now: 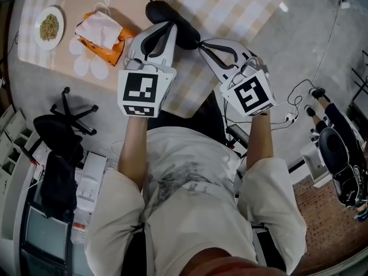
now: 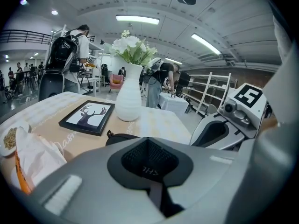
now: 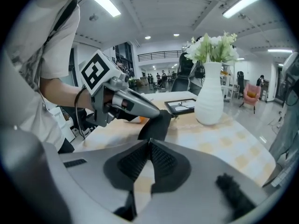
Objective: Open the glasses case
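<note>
From the head, looking steeply down from well above onto torso, arms, left gripper, right gripper and table. From the left gripper, peering low and close along its jaws across the table toward the vase, catching the right gripper at right. From the right gripper, facing likewise, catching the left gripper at left. Sharing vase, frame, case and tabletop between both gripper views.

The tool, jaws together, meets the glasses case before a vase.

Open office: swivel chair, shelving
</note>
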{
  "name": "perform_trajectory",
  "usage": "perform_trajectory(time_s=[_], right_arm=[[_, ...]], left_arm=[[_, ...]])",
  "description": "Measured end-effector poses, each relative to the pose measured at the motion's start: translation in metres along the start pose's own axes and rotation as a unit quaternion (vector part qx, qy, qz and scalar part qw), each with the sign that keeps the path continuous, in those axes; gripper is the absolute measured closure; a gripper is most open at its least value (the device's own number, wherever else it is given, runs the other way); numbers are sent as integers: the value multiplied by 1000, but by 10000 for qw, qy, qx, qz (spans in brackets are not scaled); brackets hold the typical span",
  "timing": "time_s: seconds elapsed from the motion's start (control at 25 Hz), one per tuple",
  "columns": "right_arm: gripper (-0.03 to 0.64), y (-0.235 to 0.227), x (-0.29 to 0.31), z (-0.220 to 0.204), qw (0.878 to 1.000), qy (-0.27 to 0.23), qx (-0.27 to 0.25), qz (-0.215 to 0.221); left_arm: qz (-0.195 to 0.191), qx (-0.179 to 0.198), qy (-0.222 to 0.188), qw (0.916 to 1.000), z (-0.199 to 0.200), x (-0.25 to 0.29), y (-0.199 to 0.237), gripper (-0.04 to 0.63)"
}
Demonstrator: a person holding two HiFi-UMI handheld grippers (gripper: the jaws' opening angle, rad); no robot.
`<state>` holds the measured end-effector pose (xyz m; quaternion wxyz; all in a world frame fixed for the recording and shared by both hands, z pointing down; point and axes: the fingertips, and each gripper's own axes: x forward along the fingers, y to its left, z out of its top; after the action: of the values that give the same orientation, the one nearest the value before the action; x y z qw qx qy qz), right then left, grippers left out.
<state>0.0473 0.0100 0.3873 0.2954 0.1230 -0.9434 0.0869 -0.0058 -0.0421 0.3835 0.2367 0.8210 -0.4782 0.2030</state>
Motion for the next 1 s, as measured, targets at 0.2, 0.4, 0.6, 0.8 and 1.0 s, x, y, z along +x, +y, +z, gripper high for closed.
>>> perform_trajectory(time_s=[0.2, 0.4, 0.6, 0.8, 1.0], right_arm=[[588, 14, 4, 5, 9998, -3, 98, 191], [591, 29, 10, 14, 9994, -67, 113, 334], [600, 39, 15, 25, 9990, -138, 77, 418], [600, 47, 20, 36, 9977, -361, 303, 497], [600, 43, 17, 47, 9906, -740, 1048, 477]], left_arm=[[-37, 114, -6, 9999, -1, -5, 1, 589], [24, 159, -65, 9998, -4, -15, 5, 589], [124, 280, -169, 9994, -10, -36, 6, 589], [212, 408, -179, 9988, -22, -59, 2, 588], [155, 390, -9, 9991, -43, -69, -5, 564]])
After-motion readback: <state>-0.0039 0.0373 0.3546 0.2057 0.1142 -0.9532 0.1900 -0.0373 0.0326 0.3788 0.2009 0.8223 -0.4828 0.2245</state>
